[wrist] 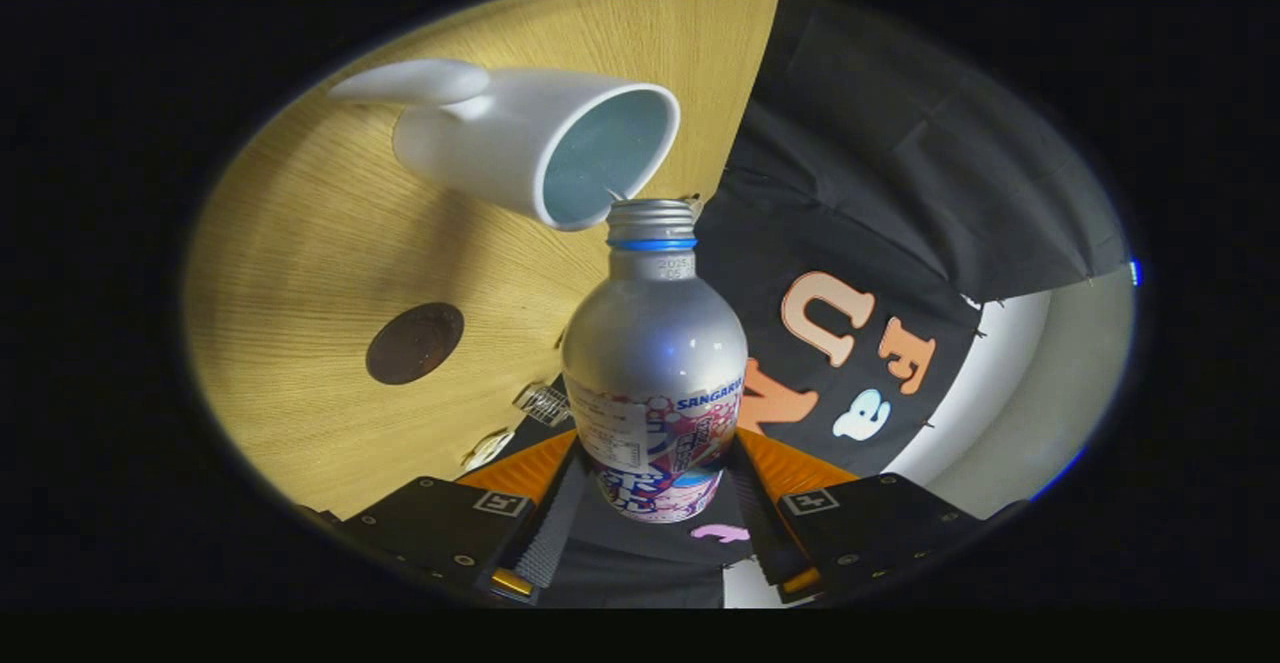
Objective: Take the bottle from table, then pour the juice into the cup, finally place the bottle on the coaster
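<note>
Gripper (655,503) pinching bottle (655,373) | mouth at cup (540,138) rim | coaster (414,343) well apart

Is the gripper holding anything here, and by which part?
Yes: the gripper is shut on the bottle, its fingers pressing the lower labelled body from both sides.

Fisheye on gripper (655,518), close, forward along jaws

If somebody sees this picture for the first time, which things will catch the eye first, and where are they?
First comes the silver bottle, held between the fingers of the hand-held gripper, its open mouth at the rim of the white cup just beyond it. Next is the dark round coaster on the wooden table, beside the bottle.
</note>
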Demonstrator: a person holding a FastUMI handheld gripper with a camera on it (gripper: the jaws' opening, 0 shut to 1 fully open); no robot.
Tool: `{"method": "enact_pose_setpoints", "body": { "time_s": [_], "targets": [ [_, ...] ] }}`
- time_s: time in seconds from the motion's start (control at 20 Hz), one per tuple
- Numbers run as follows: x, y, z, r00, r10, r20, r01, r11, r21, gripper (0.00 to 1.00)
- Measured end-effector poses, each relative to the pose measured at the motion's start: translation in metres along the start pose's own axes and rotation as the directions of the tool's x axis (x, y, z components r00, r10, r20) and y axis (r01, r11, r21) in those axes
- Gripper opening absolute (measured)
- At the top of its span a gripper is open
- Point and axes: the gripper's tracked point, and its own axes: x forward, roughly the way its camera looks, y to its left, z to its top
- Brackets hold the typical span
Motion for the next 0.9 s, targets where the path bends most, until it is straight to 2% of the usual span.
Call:
{"method": "enact_pose_setpoints", "body": {
  "time_s": [0.7, 0.8, 0.9],
  "targets": [
    [0.003, 0.0, 0.003, 1.0, 0.007, 0.008, -0.006, 1.0, -0.031, 0.76],
    [0.002, 0.002, 0.003, 1.0, 0.021, 0.007, -0.021, 1.0, -0.006, 0.76],
    [0.003, 0.01, 0.0, 0.998, 0.059, -0.001, -0.059, 0.995, 0.075, 0.76]
  ]
}}
